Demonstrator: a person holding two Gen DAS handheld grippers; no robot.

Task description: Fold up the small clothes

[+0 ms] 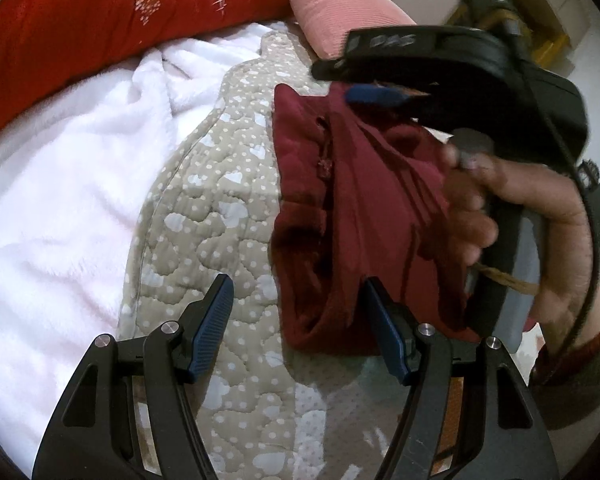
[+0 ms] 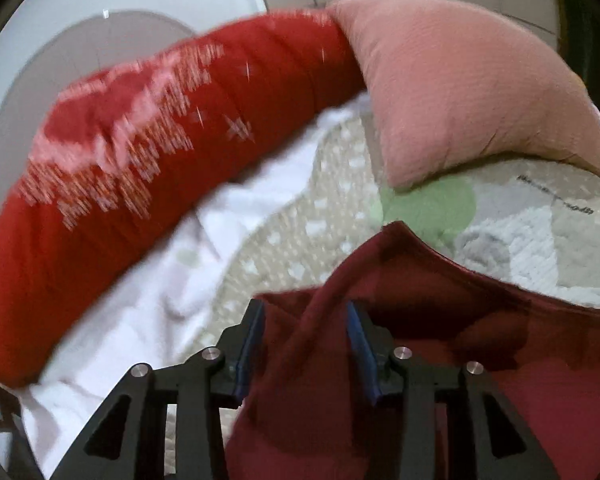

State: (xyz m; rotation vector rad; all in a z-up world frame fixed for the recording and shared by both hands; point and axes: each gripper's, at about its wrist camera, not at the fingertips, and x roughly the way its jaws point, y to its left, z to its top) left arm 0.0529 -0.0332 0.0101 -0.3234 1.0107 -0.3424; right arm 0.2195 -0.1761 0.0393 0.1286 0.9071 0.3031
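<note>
A small dark red garment point(image 1: 340, 216) lies bunched on a beige quilted mat point(image 1: 220, 208) with white hearts and dots. My left gripper point(image 1: 296, 320) is open, its jaws wide apart; its right finger touches the garment's near edge. My right gripper point(image 1: 380, 94) hovers over the garment's far end, held by a hand. In the right wrist view the right gripper point(image 2: 306, 344) has a fold of the dark red garment point(image 2: 440, 320) between its blue pads point(image 2: 358, 340), and the cloth drapes over the fingers.
A white fleece blanket point(image 1: 72, 184) lies left of the mat. A red embroidered bolster point(image 1: 100, 12) and a pink pillow point(image 1: 332, 8) lie along the back. The right wrist view shows the bolster point(image 2: 160, 168), the pillow point(image 2: 460, 92) and a patterned mat point(image 2: 540, 232).
</note>
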